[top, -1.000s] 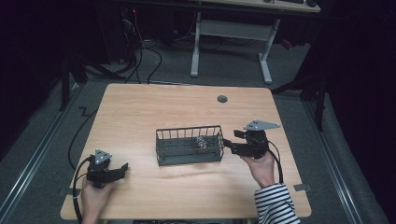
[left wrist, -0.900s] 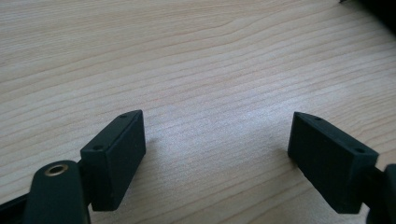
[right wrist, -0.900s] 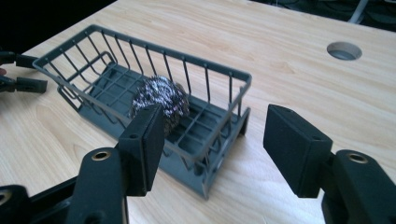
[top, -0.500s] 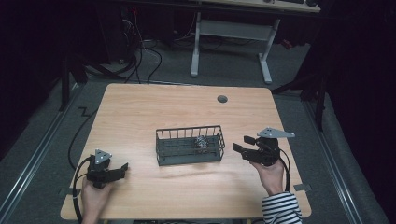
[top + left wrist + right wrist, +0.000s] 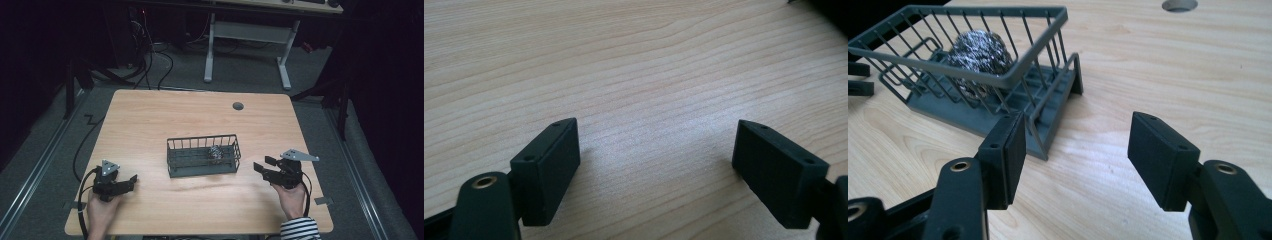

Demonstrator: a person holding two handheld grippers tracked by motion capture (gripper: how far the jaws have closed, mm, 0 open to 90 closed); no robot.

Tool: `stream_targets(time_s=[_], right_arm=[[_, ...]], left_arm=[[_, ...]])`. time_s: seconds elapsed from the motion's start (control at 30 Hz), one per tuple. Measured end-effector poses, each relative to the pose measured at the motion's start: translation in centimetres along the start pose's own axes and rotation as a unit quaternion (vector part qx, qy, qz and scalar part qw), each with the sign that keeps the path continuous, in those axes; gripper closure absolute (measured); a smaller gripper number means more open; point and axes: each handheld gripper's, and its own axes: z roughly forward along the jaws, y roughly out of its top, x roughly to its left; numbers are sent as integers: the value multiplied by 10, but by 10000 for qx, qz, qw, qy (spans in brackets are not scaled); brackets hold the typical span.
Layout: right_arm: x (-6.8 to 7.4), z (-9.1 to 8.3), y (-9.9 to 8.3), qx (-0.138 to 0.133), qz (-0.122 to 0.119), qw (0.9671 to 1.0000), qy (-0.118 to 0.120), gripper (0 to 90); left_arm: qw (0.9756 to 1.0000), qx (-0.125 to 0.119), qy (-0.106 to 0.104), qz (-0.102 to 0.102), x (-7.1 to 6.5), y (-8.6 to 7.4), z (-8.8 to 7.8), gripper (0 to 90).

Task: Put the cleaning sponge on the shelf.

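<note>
Sitting in basket, right end: scourer (steel wool ball), untouched. Basket mid-table. Right gripper just beside basket's right end, not touching; fingers parted, gap bare, grasping nothing, jaws just been closing slightly. Left gripper well apart at table's near left corner; fingers spread wide over bare wood, empty.

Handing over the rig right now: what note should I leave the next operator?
Left gripper: open, empty, low over the light wooden table near its front left corner.
Right gripper: open, empty, just right of the dark grey wire basket, not touching it.
Shiny steel-wool scouring ball: inside the basket, toward its right end.
Done: ball looks deposited.
Left: probably only parking the grippers.
</note>
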Motion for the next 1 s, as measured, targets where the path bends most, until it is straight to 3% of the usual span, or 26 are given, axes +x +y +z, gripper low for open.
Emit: stream_targets(time_s=[0.43, 1.0], right_arm=[[-9, 11, -30, 215, 230, 9994, -161, 403], [-11, 30, -50, 443, 111, 9977, -509, 401]], left_arm=[[10000, -3, 9, -11, 0, 0, 0, 199], [10000, -3, 11, -12, 0, 0, 0, 199]])
